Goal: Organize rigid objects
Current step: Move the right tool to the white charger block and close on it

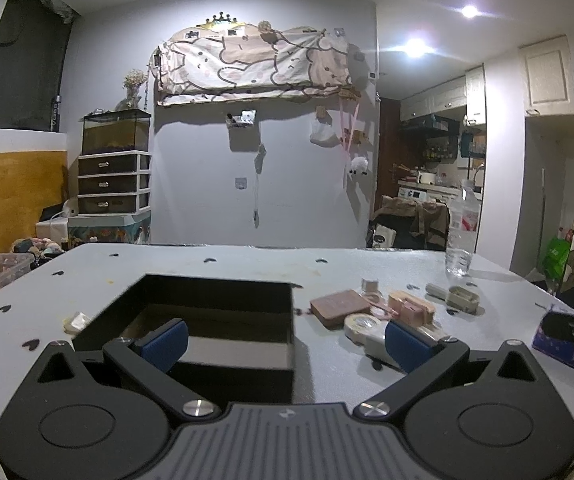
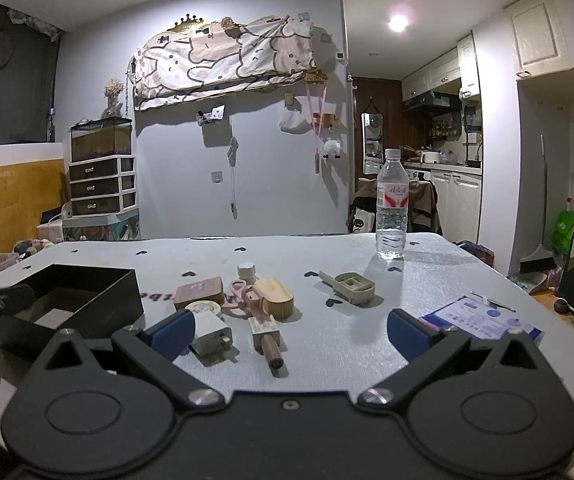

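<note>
Near the table's (image 2: 327, 344) middle, small rigid items (image 2: 239, 304) are lying ahead of the right gripper (image 2: 289, 334), fingers spread and empty; only the left gripper (image 1: 285, 344), likewise released, is showing inside the black box (image 1: 215, 320).

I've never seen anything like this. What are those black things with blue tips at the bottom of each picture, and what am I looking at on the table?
Those are two hand-held grabbing tools, one per hand, each with a wide-angle camera looking forward along its jaws. One picture is from the left gripper, the other from the right gripper. Both have their jaws spread wide and hold nothing. On the grey table sits an open black box, and to its right a cluster of small items: a white charger plug, a wooden oval case, a brown square case and a beige holder. A water bottle stands at the far edge.
</note>
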`<state>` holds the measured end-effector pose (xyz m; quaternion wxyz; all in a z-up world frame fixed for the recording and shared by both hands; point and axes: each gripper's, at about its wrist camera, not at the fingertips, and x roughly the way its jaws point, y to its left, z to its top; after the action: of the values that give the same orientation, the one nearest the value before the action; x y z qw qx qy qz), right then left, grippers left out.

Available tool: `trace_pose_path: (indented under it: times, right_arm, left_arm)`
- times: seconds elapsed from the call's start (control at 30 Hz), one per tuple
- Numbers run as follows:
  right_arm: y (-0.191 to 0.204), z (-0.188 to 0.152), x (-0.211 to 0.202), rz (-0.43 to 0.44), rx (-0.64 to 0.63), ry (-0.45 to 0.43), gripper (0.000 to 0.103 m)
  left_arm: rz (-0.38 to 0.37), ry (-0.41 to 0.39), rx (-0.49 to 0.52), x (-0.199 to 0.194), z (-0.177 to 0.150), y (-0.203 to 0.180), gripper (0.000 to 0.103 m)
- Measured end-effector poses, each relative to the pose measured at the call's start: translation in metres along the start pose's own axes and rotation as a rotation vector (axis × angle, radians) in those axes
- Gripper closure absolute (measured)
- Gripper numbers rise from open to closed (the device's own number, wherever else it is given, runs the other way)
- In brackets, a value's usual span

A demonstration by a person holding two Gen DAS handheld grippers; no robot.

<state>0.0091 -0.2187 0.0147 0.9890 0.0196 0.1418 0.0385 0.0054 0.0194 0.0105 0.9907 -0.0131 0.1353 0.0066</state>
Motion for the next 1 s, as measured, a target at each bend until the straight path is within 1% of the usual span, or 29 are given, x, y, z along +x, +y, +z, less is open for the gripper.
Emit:
trace_pose_path:
  times: [0.13, 0.27, 0.33, 0.37, 0.47, 0.57, 0.7, 0.73, 0.8, 0.87, 0.9, 0.97, 1.0]
  right_arm:
    - [0.000, 0.005, 0.007, -0.003, 0.011, 0.006, 0.000]
    - [0.002, 0.008, 0.023, -0.002, 0.022, 0.021, 0.000]
    - [0.003, 0.010, 0.030, 0.000, 0.025, 0.026, 0.000]
    - [0.004, 0.011, 0.034, 0.002, 0.026, 0.029, 0.000]
    - [0.004, 0.013, 0.046, 0.001, 0.034, 0.040, 0.000]
    - [0.006, 0.015, 0.059, -0.001, 0.047, 0.061, 0.000]
    - [0.013, 0.015, 0.081, -0.001, 0.062, 0.109, 0.000]
    - [0.015, 0.014, 0.087, 0.002, 0.064, 0.124, 0.000]
    - [0.020, 0.013, 0.099, 0.013, 0.061, 0.153, 0.000]
    - [0.027, 0.013, 0.109, 0.049, 0.058, 0.176, 0.000]
    - [0.030, 0.013, 0.115, 0.075, 0.056, 0.188, 0.000]
    - [0.038, 0.013, 0.127, 0.129, 0.040, 0.213, 0.000]
    - [0.041, 0.013, 0.132, 0.150, 0.028, 0.222, 0.000]
  left_arm:
    - [0.016, -0.007, -0.017, 0.010, 0.013, 0.020, 0.000]
    - [0.074, 0.006, -0.002, 0.023, 0.024, 0.041, 0.000]
    - [0.102, 0.023, -0.010, 0.030, 0.030, 0.053, 0.000]
    - [0.129, 0.038, -0.011, 0.035, 0.034, 0.062, 0.000]
    - [0.161, 0.055, -0.016, 0.043, 0.042, 0.081, 0.000]
    - [0.212, 0.076, -0.015, 0.054, 0.046, 0.099, 0.000]
    - [0.239, 0.127, -0.038, 0.070, 0.047, 0.123, 0.000]
    - [0.249, 0.141, -0.037, 0.075, 0.046, 0.129, 0.002]
    - [0.259, 0.177, -0.031, 0.085, 0.043, 0.137, 0.010]
    - [0.251, 0.218, -0.048, 0.094, 0.039, 0.145, 0.024]
    - [0.246, 0.237, -0.054, 0.097, 0.036, 0.148, 0.027]
    - [0.237, 0.270, -0.056, 0.104, 0.032, 0.153, 0.042]
    - [0.232, 0.284, -0.056, 0.108, 0.030, 0.154, 0.044]
